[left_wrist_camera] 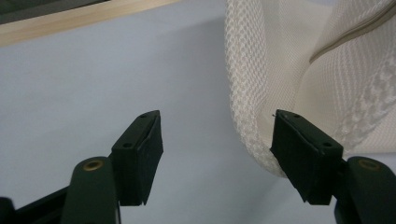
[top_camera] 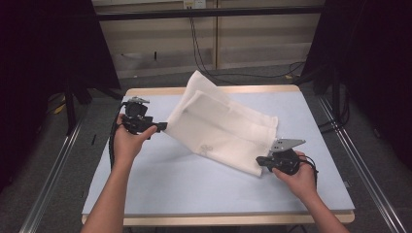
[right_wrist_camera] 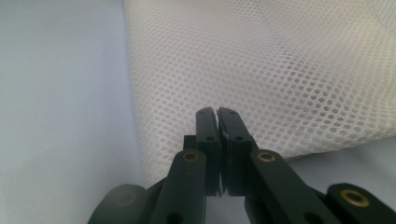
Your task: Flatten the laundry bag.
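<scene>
Nearest you, at about four o'clock on the pale blue table (top_camera: 160,179), your right hand (top_camera: 299,179) lay low with the right gripper (top_camera: 260,161) pointing toward nine o'clock, its jaws pinched together on the near corner of the white mesh bag (top_camera: 221,131). Farther off at ten o'clock, your left hand (top_camera: 127,143) held the left gripper (top_camera: 163,126) level, aimed at three o'clock. Its jaws stood apart, with the bag's edge just beside one pad, unclamped.

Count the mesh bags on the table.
1. A single white mesh bag lies across the middle of the blue table, its near corner pinched in the right gripper. Anything beneath it is hidden.
</scene>
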The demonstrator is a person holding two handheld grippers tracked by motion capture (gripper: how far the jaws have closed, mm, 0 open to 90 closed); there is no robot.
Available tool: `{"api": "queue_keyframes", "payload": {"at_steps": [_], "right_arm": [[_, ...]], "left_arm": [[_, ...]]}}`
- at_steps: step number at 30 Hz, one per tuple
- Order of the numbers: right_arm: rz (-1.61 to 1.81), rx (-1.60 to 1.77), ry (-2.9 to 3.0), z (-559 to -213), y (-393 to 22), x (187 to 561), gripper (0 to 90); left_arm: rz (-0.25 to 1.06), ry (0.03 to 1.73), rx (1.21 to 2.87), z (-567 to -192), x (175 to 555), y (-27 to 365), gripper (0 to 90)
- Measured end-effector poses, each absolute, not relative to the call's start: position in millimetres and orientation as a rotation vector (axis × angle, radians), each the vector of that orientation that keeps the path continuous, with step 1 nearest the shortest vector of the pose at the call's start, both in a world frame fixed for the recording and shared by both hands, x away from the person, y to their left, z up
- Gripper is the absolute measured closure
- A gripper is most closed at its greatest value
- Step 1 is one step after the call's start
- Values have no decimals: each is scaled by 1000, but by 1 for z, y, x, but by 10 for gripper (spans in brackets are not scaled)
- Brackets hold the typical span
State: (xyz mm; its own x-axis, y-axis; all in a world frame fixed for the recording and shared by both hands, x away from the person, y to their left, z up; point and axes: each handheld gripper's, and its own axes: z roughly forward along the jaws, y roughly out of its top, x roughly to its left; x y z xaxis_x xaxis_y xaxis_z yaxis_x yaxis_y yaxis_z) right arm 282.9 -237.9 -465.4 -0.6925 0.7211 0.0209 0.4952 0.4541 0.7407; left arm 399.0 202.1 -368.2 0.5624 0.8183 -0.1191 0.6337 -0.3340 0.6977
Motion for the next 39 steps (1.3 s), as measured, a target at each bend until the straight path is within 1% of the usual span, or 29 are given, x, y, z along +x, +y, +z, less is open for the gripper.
{"api": "queue_keyframes", "payload": {"at_steps": [6, 9, 12, 13, 15, 16, 17, 19, 20, 21, 22, 25, 26, 27, 30, 32, 33, 35, 37, 38, 39], "right_arm": [[1086, 1052, 2406, -464, -241, 283, 870], [1080, 1076, 2394, -463, -243, 283, 862], [1085, 1100, 2371, -461, -246, 284, 812], [1096, 1108, 2370, -461, -247, 285, 781], [1107, 1105, 2373, -460, -247, 284, 775], [1111, 1101, 2368, -460, -248, 284, 746], [1119, 1113, 2367, -459, -248, 284, 691], [1128, 1141, 2376, -458, -248, 284, 616], [1121, 1165, 2375, -458, -247, 284, 558], [1116, 1187, 2373, -458, -247, 284, 535], [1107, 1208, 2367, -458, -247, 284, 531], [1119, 1270, 2326, -458, -251, 284, 442], [1129, 1296, 2315, -458, -254, 285, 431], [1138, 1297, 2301, -459, -257, 287, 448], [1130, 1344, 2267, -461, -265, 292, 431], [1125, 1358, 2246, -461, -268, 295, 406], [1113, 1353, 2238, -461, -269, 297, 405], [1096, 1379, 2214, -460, -271, 301, 369], [1102, 1406, 2191, -458, -275, 306, 380], [1089, 1423, 2176, -458, -277, 309, 354], [1091, 1435, 2156, -457, -279, 312, 349]], "left_arm": [[390, 1193, 2121, -367, 396, 218, 307], [337, 1185, 2138, -376, 395, 222, 297], [295, 1181, 2138, -387, 391, 221, 297], [287, 1179, 2138, -391, 390, 220, 297], [273, 1171, 2140, -397, 389, 218, 297], [261, 1167, 2138, -400, 388, 216, 297], [257, 1160, 2140, -403, 387, 215, 297], [254, 1159, 2139, -407, 387, 214, 297], [254, 1159, 2139, -407, 387, 214, 297], [244, 1167, 2123, -410, 387, 212, 299], [235, 1165, 2125, -412, 387, 211, 300], [221, 1141, 2155, -413, 387, 210, 302], [225, 1143, 2150, -413, 386, 209, 302], [216, 1131, 2161, -413, 386, 209, 303], [214, 1111, 2173, -414, 384, 205, 302], [212, 1116, 2153, -416, 382, 201, 303], [205, 1089, 2183, -416, 382, 201, 303], [192, 1079, 2183, -418, 381, 198, 301], [199, 1069, 2186, -419, 380, 195, 300], [190, 1066, 2188, -420, 380, 194, 299], [190, 1066, 2188, -420, 380, 194, 296]]}}
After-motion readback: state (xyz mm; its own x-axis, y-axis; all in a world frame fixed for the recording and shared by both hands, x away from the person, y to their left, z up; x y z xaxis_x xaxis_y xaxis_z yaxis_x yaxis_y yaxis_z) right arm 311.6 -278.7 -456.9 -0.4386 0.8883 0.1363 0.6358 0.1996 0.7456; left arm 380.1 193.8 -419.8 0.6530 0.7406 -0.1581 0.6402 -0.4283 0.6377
